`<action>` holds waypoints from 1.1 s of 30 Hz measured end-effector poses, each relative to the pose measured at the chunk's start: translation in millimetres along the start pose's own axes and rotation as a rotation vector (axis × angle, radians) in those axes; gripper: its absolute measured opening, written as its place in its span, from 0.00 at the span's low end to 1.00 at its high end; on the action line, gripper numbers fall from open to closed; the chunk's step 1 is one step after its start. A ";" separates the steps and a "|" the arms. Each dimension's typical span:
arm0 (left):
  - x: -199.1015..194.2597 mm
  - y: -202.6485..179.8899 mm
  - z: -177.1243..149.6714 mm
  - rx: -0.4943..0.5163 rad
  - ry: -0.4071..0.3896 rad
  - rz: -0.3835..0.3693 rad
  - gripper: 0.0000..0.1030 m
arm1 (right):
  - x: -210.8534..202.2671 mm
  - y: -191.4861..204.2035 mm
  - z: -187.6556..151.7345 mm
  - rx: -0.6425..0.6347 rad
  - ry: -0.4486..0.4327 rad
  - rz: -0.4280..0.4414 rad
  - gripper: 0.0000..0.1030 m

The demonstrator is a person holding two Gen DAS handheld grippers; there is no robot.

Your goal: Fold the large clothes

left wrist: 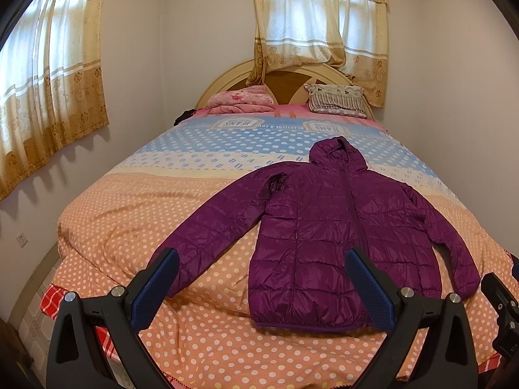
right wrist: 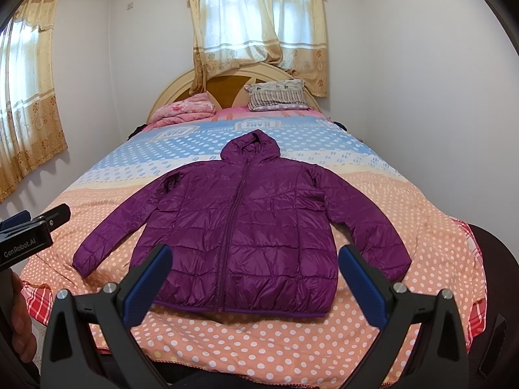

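- Purple hooded puffer jacket (right wrist: 246, 230) is laid out flat on the bed (right wrist: 227, 347), front side up, zipped, hood pointing at the headboard (right wrist: 172, 92) and hem toward the foot end.
- Both sleeves are spread out to the sides and angled down toward the hem, cuffs resting on the orange polka-dot part of the bedspread.
- Left hand-held gripper (left wrist: 262, 287) hangs over the foot of the bed with its blue-padded fingers (left wrist: 155, 291) spread wide, nothing between them. Through the gap you see the jacket's left sleeve and lower body.
- Right hand-held gripper (right wrist: 256, 283) is the same deal: fingers wide apart, empty, lined up roughly with the jacket's hem. Neither one is touching the fabric as far as I can tell.
- From the right wrist view the left hand-held gripper pokes in at the left edge.
- Up by the headboard there's a folded pink blanket (right wrist: 186, 110) on the left and a patterned pillow (right wrist: 279, 95) on the right, well apart from the jacket.
- Yellow-gold curtains (right wrist: 256, 29) cover the window behind the bed, and another set hangs on the left wall.
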State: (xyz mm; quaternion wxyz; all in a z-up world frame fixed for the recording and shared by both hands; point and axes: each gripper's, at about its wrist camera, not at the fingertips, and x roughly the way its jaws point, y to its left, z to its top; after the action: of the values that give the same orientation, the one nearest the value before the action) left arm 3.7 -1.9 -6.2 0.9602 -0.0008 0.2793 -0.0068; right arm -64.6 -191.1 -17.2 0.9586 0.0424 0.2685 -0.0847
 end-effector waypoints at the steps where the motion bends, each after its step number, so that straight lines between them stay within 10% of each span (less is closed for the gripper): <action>1: 1.3 -0.8 -0.7 0.002 0.003 -0.002 0.99 | 1.0 -0.3 -0.6 0.003 0.002 0.002 1.00; 8: 30.5 -1.6 -0.4 0.038 0.011 0.004 0.99 | 29.8 -50.1 0.2 0.113 0.068 -0.011 1.00; 17: 133.2 -20.9 -1.7 0.136 0.083 0.024 0.99 | 103.0 -183.6 -27.3 0.368 0.206 -0.237 1.00; 26: 202.4 -36.9 17.3 0.187 0.090 0.095 0.99 | 171.5 -226.3 -56.9 0.390 0.382 -0.313 0.81; 33: 255.7 -39.0 22.8 0.208 0.139 0.167 0.99 | 187.2 -239.0 -65.0 0.374 0.408 -0.288 0.22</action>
State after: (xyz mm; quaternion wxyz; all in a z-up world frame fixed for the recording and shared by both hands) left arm 231.3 -44.4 -123.8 0.9307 0.1222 0.3419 0.0442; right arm 15.6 -443.7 -178.8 0.8388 0.1955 0.4383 -0.2573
